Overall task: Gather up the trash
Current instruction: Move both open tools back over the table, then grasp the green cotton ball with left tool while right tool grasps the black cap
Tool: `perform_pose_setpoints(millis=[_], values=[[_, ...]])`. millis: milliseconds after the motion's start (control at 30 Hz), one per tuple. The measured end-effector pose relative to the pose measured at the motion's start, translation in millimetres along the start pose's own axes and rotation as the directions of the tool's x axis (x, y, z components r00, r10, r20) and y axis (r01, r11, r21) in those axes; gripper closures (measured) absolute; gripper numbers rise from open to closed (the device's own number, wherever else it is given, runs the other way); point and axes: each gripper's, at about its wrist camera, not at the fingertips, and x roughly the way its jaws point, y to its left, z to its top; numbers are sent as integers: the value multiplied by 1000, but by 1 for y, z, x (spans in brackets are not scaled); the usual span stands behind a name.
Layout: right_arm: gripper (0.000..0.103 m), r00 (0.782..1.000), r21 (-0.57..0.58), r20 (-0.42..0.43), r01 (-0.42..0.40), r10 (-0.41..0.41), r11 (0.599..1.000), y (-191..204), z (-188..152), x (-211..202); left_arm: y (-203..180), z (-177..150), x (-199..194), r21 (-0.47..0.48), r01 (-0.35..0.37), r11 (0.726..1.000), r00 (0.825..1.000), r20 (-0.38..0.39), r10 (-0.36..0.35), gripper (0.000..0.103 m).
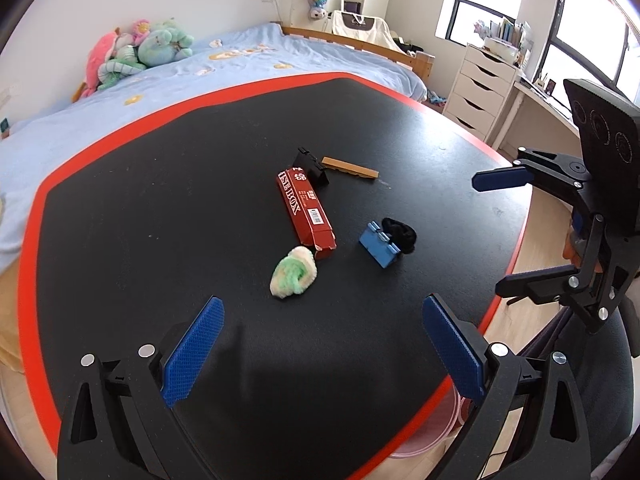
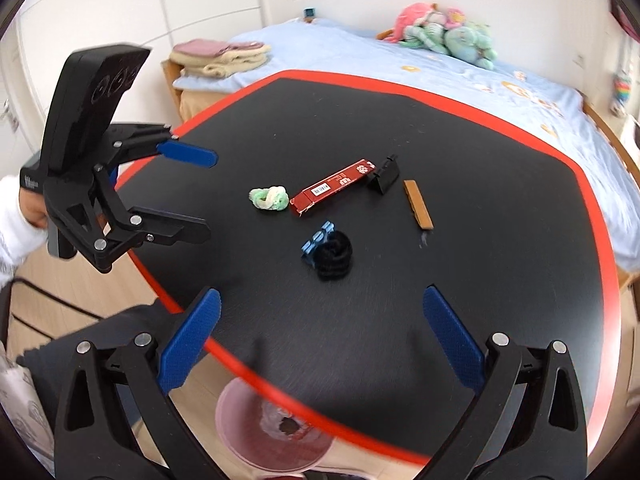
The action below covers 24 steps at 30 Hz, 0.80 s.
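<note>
On the black table [image 1: 160,200] lie a long red carton [image 1: 306,210] [image 2: 332,188], a green-and-cream fluffy scrunchie [image 1: 294,274] [image 2: 270,199], a blue clip [image 1: 378,245] [image 2: 318,242] beside a black scrunchie [image 1: 400,234] [image 2: 335,260], a black clip [image 1: 310,168] [image 2: 386,174] and a brown strip [image 1: 350,168] [image 2: 418,205]. My left gripper [image 1: 322,348] [image 2: 200,196] is open and empty, just short of the fluffy scrunchie. My right gripper [image 2: 320,340] [image 1: 492,232] is open and empty, near the table's edge.
A pink bin [image 2: 272,436] [image 1: 416,436] with something in it stands on the floor under the table's near edge. A bed [image 1: 140,92] with plush toys [image 1: 136,52] lies behind the table. White drawers [image 1: 478,88] stand by the window.
</note>
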Motion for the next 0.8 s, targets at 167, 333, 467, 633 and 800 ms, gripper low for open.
perform_pose_setpoints(millis=[167,333,467,633,800], values=[[26,998,-63,-59,-36,32,997,-6,8,23,7,3,13,-1,15,1000,1000,-20,-15,8],[40,996,-78,-76,-59,53,995,-13,11,37,9,5,25,12,16,1000,999,-40,-16,23],[52,994,-89,-83,-76,68,993,-14,12,43,9,6,31,21,15,1000,999,-52,-14,38],[68,993,-88,-82,-92,85,992,-15,12,45,9,6,34,30,11,999,998,-55,-9,57],[81,993,-83,-86,-90,83,993,-16,11,47,10,8,35,35,1,999,998,-58,1,81]])
